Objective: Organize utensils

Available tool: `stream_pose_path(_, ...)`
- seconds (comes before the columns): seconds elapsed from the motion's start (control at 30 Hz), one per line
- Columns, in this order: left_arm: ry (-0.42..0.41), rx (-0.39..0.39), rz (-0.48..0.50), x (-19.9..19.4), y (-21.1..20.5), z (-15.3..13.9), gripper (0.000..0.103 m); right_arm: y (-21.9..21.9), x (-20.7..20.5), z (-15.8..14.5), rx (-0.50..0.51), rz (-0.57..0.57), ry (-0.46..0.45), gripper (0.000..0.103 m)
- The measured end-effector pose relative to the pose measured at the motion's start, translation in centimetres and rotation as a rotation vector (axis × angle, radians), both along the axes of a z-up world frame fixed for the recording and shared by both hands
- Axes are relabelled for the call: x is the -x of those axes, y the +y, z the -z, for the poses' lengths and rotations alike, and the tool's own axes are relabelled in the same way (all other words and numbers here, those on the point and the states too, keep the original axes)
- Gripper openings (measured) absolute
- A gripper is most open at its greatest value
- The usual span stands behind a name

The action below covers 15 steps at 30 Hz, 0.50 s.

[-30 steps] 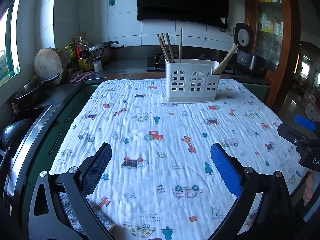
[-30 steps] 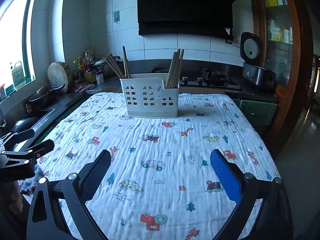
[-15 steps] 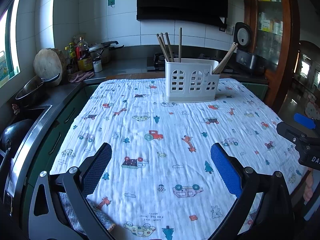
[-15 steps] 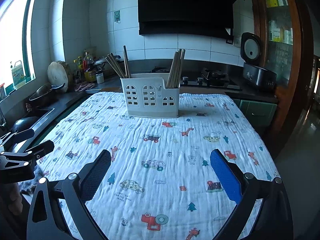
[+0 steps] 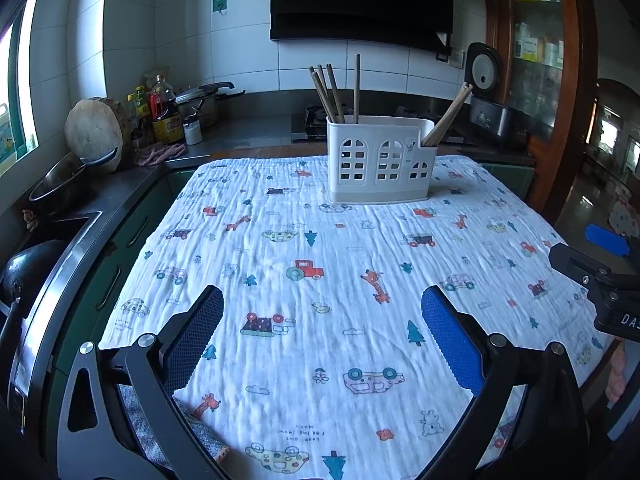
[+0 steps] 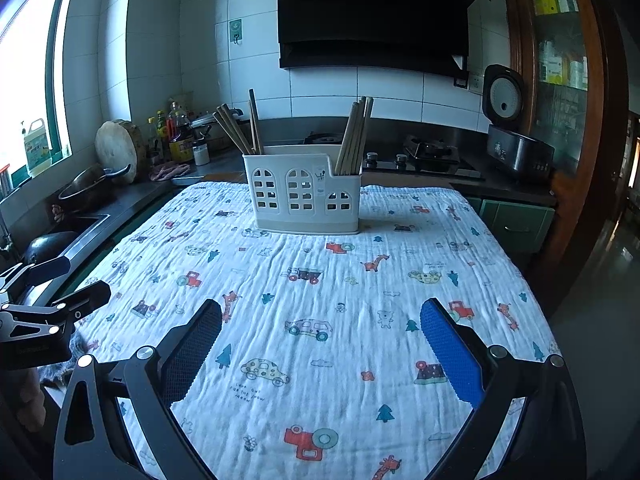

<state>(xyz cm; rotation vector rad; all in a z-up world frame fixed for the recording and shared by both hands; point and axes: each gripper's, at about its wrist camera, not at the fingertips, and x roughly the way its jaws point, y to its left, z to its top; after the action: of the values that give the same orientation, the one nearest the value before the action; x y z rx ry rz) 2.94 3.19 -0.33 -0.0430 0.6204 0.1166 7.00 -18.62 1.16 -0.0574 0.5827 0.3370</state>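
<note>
The caddy [image 6: 306, 194] stands at the far end of the cloth [image 6: 320, 300], chopsticks [image 6: 356, 136] upright in it (dark ones leftmost, pale ones rightmost), with nothing between it and either gripper. The left gripper [image 5: 320, 328] and right gripper [image 6: 320, 332] are spread wide and empty, nearer the caddy than a second ago.

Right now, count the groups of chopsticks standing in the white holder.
2 groups: dark chopsticks in the left compartment of the white holder, lighter chopsticks in the lower right compartment. Sticks within each bunch overlap, so some may be hidden.
</note>
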Motion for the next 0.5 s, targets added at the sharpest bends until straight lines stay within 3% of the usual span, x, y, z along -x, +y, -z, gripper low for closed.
stream_pose_path(0.5, 0.003, 0.000, 0.001, -0.07, 0.13, 0.04, 0.098, 0.36, 0.27, 0.15, 0.004, -0.004, 0.000, 0.096)
